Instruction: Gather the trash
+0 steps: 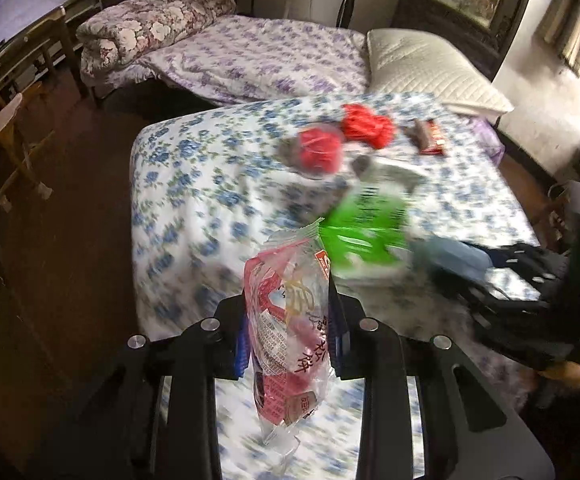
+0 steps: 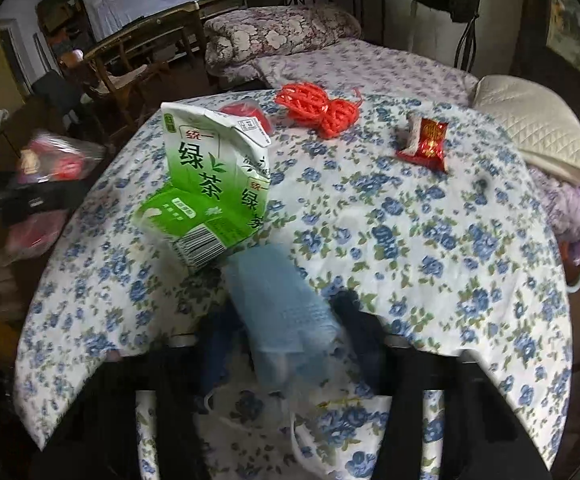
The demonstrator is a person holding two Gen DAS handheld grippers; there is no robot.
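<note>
My left gripper [image 1: 290, 334] is shut on a clear plastic snack wrapper [image 1: 286, 312] with red print, held up above the table's near edge. My right gripper [image 2: 286, 330] is shut on a crumpled blue face mask [image 2: 278, 300] just above the flowered tablecloth [image 2: 429, 240]. A green tea carton [image 2: 210, 184] stands tilted right behind the mask. Farther back lie a red plastic net [image 2: 317, 108], a red lidded cup [image 2: 246, 112] and a small red sweet wrapper [image 2: 423, 142]. The left wrist view shows the carton [image 1: 361, 232] blurred, with the right gripper [image 1: 529, 292] at the right edge.
A bed with a purple flowered sheet [image 1: 258, 56], a rolled quilt [image 1: 150, 28] and a white pillow [image 1: 429, 68] stands behind the table. A wooden chair [image 1: 6, 120] is at the left over dark floor [image 1: 70, 220]. A person's hand [image 1: 573, 372] holds the right gripper.
</note>
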